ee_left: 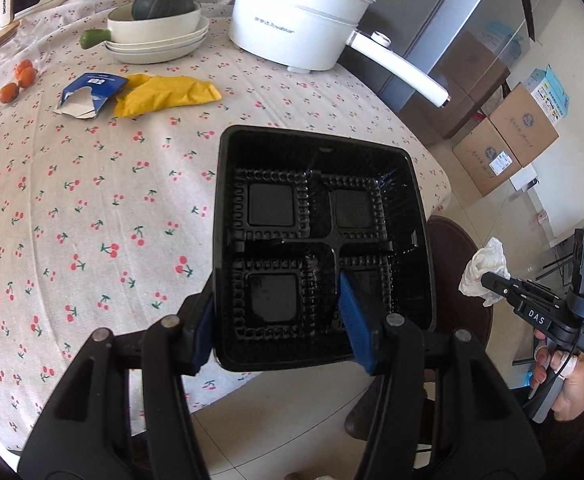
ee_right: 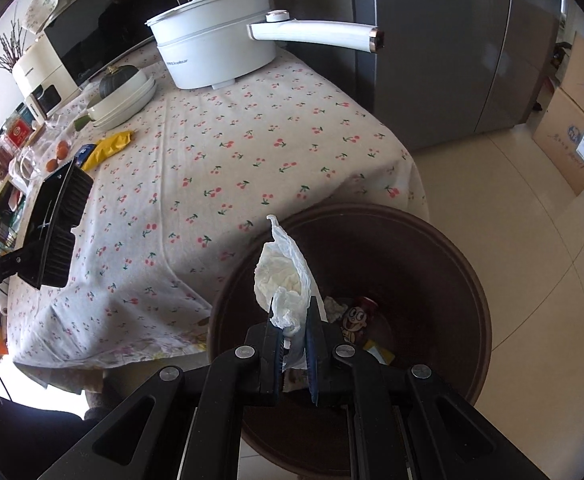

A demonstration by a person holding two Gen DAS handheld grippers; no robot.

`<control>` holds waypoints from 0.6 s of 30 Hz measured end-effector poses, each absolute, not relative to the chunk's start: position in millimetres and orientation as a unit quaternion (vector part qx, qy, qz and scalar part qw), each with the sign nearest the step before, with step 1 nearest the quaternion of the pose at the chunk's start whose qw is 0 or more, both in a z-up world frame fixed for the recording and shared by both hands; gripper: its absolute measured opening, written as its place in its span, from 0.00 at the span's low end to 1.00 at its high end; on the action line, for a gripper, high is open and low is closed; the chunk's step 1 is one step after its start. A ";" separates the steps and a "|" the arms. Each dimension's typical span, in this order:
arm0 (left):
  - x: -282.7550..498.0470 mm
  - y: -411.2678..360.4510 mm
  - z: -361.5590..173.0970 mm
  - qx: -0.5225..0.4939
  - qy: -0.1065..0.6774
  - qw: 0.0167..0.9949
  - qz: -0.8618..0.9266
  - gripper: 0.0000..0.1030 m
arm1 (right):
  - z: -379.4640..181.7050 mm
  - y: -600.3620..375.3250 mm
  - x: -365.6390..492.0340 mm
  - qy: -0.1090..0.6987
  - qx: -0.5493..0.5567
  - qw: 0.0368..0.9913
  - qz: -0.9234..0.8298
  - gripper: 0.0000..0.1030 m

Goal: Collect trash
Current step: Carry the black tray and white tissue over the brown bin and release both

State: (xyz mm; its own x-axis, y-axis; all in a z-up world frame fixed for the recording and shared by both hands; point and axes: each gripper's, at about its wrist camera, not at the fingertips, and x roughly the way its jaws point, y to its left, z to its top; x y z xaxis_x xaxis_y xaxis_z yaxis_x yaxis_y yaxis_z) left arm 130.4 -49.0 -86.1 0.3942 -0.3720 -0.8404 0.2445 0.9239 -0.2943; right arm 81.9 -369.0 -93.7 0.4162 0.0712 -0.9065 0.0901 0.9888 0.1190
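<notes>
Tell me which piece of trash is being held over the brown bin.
The white tissue, pinched in the right tongs above the bin. The black tray, gripped by the left tongs, is over the table edge.

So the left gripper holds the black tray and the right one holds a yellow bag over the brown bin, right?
Not quite. The right gripper is shut on a crumpled white tissue, not a yellow bag, as the right wrist view shows. The rest holds: the left gripper grips the black tray, and the tissue hangs over the brown bin.
</notes>
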 end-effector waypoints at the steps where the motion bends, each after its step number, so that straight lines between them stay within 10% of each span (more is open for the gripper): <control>1: 128.5 -55.1 -86.9 -0.055 0.518 0.832 -0.190 0.55 | -97.5 -374.7 78.9 0.543 0.078 0.836 -0.011 0.10; 13: 116.4 -129.4 -103.3 -0.007 0.531 0.810 -0.249 0.55 | -126.4 -432.6 54.0 0.567 0.118 0.813 -0.063 0.11; 18: 110.5 -164.1 -110.5 0.014 0.533 0.800 -0.275 0.55 | -129.4 -455.4 44.5 0.569 0.158 0.802 -0.088 0.51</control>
